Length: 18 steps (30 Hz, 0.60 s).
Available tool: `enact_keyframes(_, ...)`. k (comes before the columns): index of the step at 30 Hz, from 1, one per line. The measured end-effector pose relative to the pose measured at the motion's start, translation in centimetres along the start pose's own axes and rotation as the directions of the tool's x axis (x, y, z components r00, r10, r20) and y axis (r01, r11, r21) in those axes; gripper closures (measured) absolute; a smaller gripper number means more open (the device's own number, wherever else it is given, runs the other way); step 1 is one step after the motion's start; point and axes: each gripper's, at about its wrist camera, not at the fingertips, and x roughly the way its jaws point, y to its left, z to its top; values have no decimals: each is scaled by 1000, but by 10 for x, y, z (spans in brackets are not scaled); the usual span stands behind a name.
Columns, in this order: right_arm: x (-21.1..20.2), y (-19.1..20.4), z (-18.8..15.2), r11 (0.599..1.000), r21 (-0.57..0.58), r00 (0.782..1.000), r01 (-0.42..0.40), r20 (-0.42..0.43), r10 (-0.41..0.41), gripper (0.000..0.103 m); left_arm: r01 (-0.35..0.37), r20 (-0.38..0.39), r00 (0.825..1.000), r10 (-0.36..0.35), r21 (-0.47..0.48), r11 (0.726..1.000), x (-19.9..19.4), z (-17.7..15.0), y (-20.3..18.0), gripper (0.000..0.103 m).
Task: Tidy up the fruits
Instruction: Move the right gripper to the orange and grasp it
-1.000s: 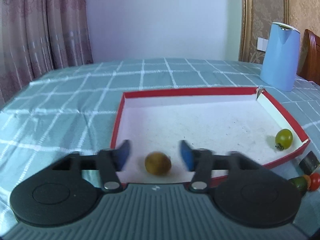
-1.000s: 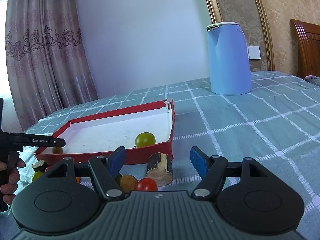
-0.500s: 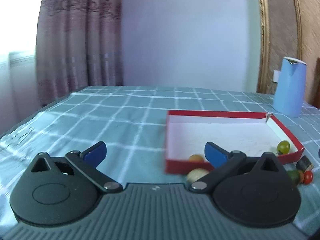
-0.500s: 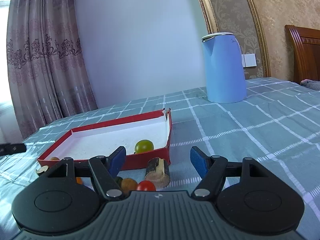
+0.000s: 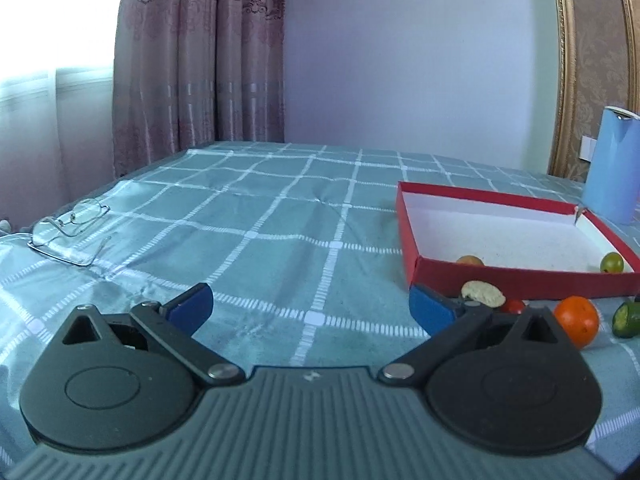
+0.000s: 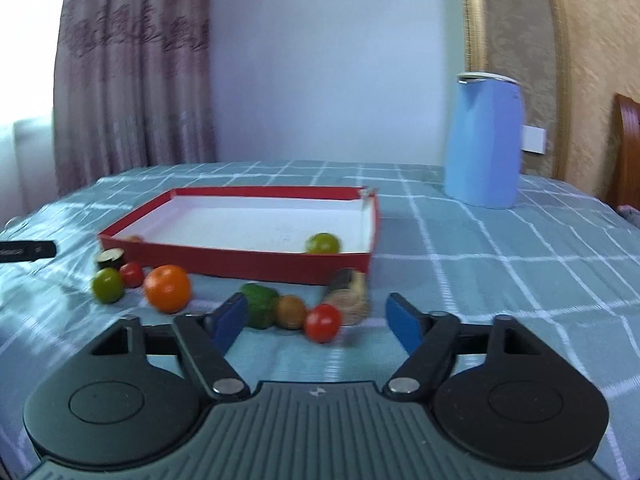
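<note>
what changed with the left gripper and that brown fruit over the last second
The left gripper opened wide, leaving the small brown fruit in the red cardboard tray, and backed away left. The green grape-like fruit stayed in the tray; the loose fruits stayed outside.

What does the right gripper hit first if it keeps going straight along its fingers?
Probably the red cherry tomato, lying just ahead of the closing right gripper, nothing between its fingers yet; depth is uncertain.

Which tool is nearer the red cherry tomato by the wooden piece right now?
Right. The right tool sits just behind the red cherry tomato; the left tool is off to the side.
</note>
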Motion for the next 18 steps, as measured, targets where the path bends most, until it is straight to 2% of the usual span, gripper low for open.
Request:
enact_keyframes(1,1,6,1,1000,-6,1000,-26,-9,26,47,0,-5,1000,0,-6,1000,1,0,1,0)
enact_keyframes(2,2,12,3,998,-7,998,-56,-19,56,49,-1,-8,1000,1,-12,1000,1,0,2,0)
enact_keyframes(9,20,60,16,983,-42,983,-180,-40,179,49,7,-7,1000,-7,-28,1000,0,-2,4,0)
enact_keyframes(18,55,82,25,974,-51,970,-219,-119,212,49,21,-16,1000,-21,-37,999,1,-2,6,0)
